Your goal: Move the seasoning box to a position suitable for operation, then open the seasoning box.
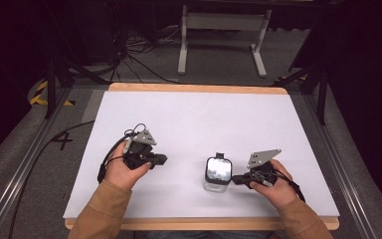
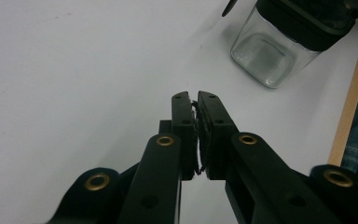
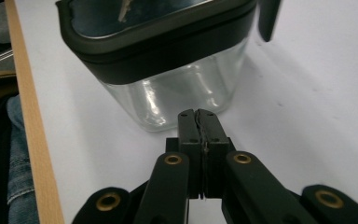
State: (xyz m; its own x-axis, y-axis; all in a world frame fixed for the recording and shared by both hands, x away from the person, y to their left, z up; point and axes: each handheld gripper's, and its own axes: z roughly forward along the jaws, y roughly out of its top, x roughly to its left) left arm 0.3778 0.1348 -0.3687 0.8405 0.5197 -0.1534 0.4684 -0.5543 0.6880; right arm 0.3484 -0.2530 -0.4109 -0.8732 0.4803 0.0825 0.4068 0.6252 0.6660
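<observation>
Right tool [image 3: 199, 114], jaws closed, sits just beside clear jar [image 3: 168, 60]

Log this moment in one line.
left gripper: shut, empty | right gripper: shut, empty, beside container | clear lidded container: upright, lid on

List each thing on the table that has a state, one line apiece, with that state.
Left tool: shut, holding nothing, clear of the container.
Right tool: shut, holding nothing, tips close beside the container's clear wall.
Clear container: upright on the table, looks empty.
Container lid: black-rimmed, seated on the container, closed.
</observation>
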